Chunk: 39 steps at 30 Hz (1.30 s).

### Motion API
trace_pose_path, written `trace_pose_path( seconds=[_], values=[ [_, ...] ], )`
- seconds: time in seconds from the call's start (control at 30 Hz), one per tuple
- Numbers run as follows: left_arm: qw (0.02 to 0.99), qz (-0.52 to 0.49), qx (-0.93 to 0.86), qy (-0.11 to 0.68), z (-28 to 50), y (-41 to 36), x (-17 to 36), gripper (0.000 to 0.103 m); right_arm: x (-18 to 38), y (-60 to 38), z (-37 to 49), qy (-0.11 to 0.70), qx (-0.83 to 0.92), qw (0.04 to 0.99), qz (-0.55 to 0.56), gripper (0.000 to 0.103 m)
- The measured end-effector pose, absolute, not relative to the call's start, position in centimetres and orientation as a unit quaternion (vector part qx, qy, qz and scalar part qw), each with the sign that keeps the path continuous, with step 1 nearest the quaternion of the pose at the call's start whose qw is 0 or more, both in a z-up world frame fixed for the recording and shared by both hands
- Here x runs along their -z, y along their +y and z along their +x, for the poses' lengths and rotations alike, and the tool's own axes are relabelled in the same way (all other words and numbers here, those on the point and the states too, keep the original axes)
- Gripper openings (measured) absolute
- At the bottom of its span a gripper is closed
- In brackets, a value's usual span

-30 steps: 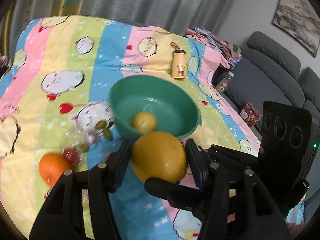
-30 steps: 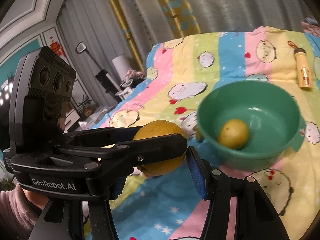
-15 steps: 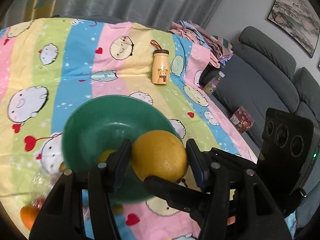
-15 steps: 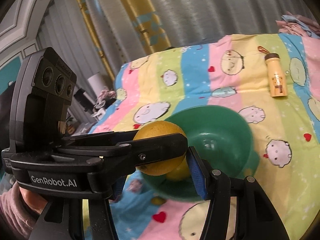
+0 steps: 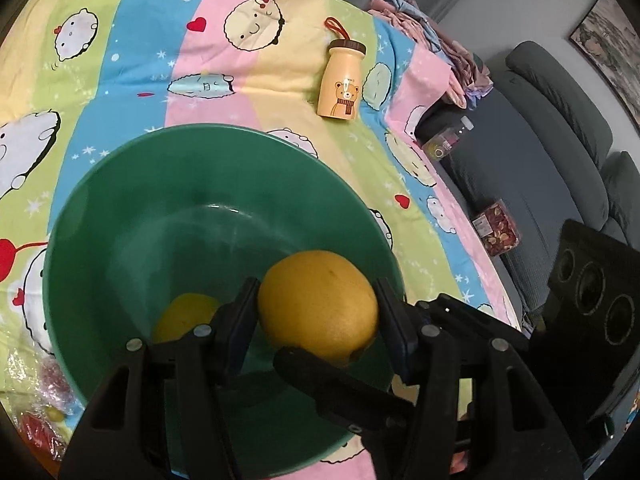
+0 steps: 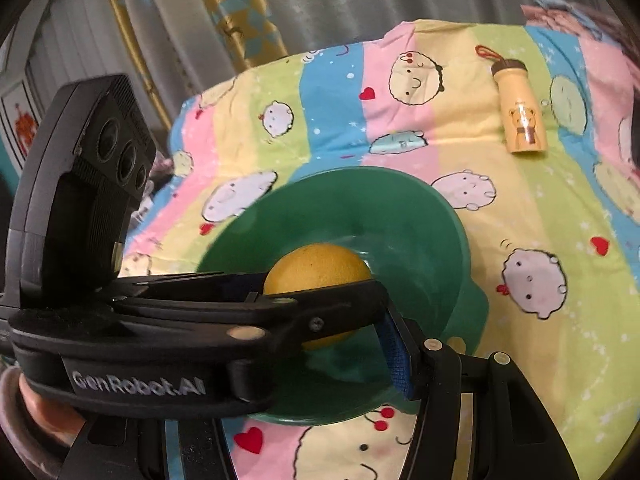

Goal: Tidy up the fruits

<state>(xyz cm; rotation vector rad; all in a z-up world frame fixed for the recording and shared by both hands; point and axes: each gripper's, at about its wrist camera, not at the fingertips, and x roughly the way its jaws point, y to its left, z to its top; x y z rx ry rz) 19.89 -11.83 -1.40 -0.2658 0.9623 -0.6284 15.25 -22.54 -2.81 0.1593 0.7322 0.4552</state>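
My left gripper [image 5: 318, 310] is shut on a large yellow-orange fruit [image 5: 318, 306] and holds it over the green bowl [image 5: 120, 208], inside its rim. A smaller yellow fruit [image 5: 182, 318] lies in the bowl's bottom, partly hidden by my left finger. In the right wrist view the left gripper's body crosses in front, with the large fruit [image 6: 316, 270] over the bowl [image 6: 440, 240]. My right gripper [image 6: 332, 344] stands open around that spot, just behind the left one; only its right finger [image 6: 394, 350] shows, and it holds nothing.
The bowl sits on a bed with a striped cartoon sheet [image 5: 200, 60]. A small beige bear bottle [image 5: 340, 80] lies beyond the bowl. A clear bag with red fruit [image 5: 36, 412] is at the bowl's left. A grey sofa [image 5: 540, 152] stands right of the bed.
Both grippers have moved forward and down over the bowl, carrying the large fruit from in front of the bowl to inside its rim. The orange at the left has left view.
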Motion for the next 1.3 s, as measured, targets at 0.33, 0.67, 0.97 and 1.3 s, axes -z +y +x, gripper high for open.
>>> trace_pose_path(
  seconds=[0.33, 0.67, 0.97, 1.3],
  values=[
    [0.834, -0.119, 0.288, 0.455, 20.2, -12.3, 1.5, 0.056, 3.0, -22.7, 15.5, 0.355, -0.203, 0.909, 0.076, 0.058],
    [0.867, -0.121, 0.260, 0.406, 19.1, -10.4, -1.9, 0.089, 0.7, -23.4, 14.1, 0.318, -0.193, 0.926, 0.067, 0.067],
    [0.899, -0.132, 0.220, 0.355, 15.4, -5.7, -5.5, 0.103, -2.4, -27.2, 11.8, 0.268, -0.183, 0.937, 0.128, 0.079],
    [0.922, -0.130, 0.139, 0.337, 10.6, -0.4, -5.6, 0.103, -3.5, -26.1, 9.9, 0.253, -0.203, 0.937, 0.128, 0.083]
  ],
)
